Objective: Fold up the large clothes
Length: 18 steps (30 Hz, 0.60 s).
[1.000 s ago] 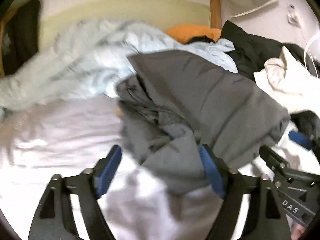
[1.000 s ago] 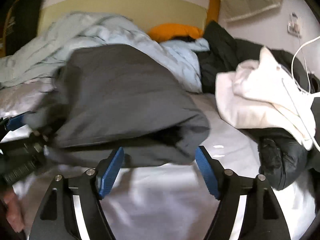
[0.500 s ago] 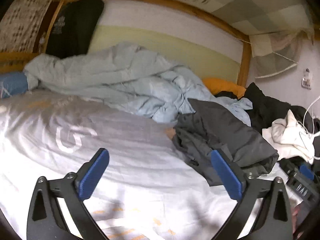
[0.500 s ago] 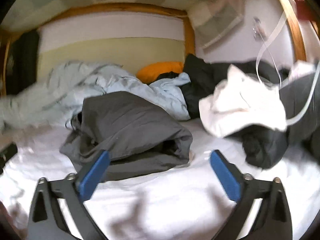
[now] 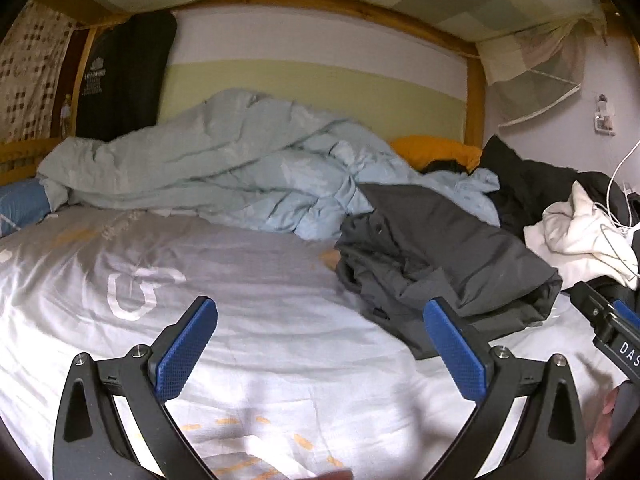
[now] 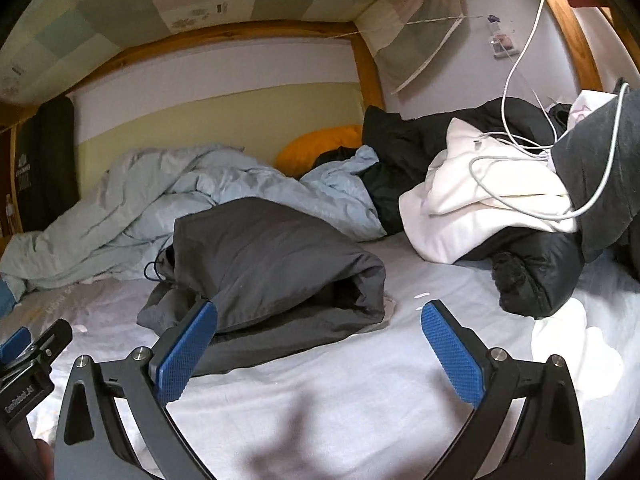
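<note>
One folded grey jacket [image 6: 272,264] lies on the bed [image 6: 360,392] (beside one blue duvet [image 5: 224,176]); my left claw [image 5: 320,348] and right claw [image 6: 318,348], just opened, gape wide, empty.

Folded grey garment [image 6: 276,264] on white sheet [image 6: 360,392], beyond wide-apart jaws.

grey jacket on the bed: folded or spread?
Folded: the grey jacket lies doubled into a compact bundle on the white sheet, layers stacked at its near edge.

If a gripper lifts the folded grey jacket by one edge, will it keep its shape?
Probably not. The grey jacket looks soft and creased, so it would likely sag and unfold. Its loosely stacked layers may slide apart. It seems light for its bulk.
</note>
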Each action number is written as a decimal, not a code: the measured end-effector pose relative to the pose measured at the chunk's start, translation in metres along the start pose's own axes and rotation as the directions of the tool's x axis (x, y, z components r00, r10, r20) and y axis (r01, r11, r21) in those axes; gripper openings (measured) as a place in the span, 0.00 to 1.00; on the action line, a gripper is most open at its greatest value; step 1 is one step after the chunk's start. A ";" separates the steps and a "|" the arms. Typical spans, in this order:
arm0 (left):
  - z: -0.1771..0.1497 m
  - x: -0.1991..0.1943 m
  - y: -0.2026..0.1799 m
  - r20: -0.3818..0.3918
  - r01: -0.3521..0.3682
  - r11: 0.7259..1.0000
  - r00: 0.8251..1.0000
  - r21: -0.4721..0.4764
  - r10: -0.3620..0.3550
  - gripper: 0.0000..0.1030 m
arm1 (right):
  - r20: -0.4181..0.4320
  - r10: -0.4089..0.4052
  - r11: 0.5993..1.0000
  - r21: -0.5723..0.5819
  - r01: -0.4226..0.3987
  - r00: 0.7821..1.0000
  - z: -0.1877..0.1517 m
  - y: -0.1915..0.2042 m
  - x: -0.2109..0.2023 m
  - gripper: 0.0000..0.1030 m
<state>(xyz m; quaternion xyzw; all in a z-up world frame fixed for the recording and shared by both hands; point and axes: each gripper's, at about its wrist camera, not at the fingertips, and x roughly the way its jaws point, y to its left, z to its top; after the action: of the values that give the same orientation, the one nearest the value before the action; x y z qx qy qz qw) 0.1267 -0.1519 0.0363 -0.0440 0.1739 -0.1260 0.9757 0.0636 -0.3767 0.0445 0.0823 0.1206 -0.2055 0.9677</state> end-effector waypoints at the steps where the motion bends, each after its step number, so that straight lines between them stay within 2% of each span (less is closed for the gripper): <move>1: -0.001 0.000 0.001 0.000 -0.002 1.000 1.000 -0.006 0.002 1.00 | -0.004 -0.003 1.000 -0.005 0.003 1.000 0.000 0.001 0.001 1.00; 18: -0.003 0.003 -0.011 -0.030 -0.010 0.999 0.999 0.041 0.011 1.00 | -0.034 -0.046 0.999 0.026 0.047 0.998 0.000 -0.003 0.009 1.00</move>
<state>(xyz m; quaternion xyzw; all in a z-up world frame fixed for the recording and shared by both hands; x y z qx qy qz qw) 0.1256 -0.1629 0.0341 -0.0214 0.1864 -0.1251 0.9742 0.0708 -0.3825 0.0419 0.0957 0.1359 -0.2282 0.9593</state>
